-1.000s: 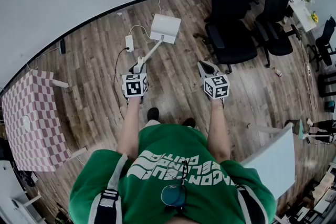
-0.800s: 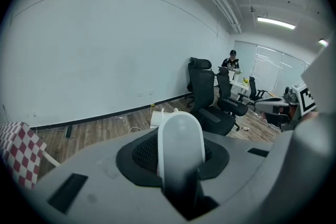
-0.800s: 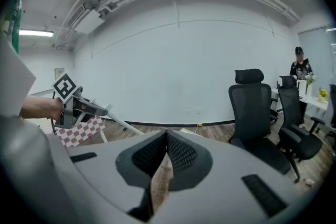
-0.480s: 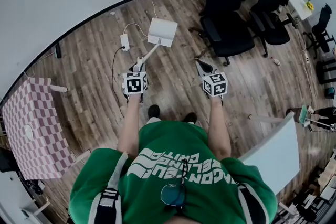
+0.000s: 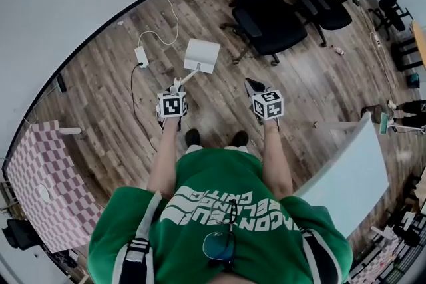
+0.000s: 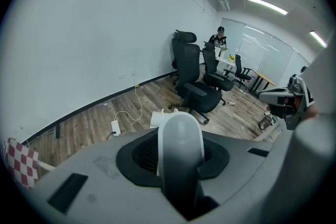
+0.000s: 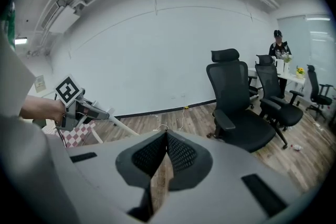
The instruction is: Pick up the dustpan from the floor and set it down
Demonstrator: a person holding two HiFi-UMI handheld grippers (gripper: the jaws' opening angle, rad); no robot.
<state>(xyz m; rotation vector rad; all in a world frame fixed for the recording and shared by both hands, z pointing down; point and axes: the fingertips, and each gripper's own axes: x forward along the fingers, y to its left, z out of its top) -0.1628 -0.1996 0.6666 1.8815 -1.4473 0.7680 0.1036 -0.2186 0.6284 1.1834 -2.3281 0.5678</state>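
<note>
The white dustpan (image 5: 202, 55) is out in front of me over the wooden floor, and its long handle (image 5: 187, 74) slants back to my left gripper (image 5: 177, 84). In the left gripper view the thick white handle (image 6: 181, 152) fills the gap between the jaws, which are shut on it, and a corner of the pan (image 6: 156, 119) shows beyond. I cannot tell whether the pan touches the floor. My right gripper (image 5: 252, 86) hovers to the right of the dustpan, apart from it. Its jaws (image 7: 166, 135) meet at the tips with nothing between them.
Black office chairs (image 5: 266, 16) stand ahead to the right. A white power strip (image 5: 141, 56) with its cable lies on the floor left of the pan. A checkered table (image 5: 46, 186) is at the far left and a white panel (image 5: 349, 176) at the right. My shoes (image 5: 193, 138) are just behind the grippers.
Both grippers have sunk toward the floor, the left one carrying the dustpan down with it. The head view has swung, so the chairs and power strip now sit further up the picture.
</note>
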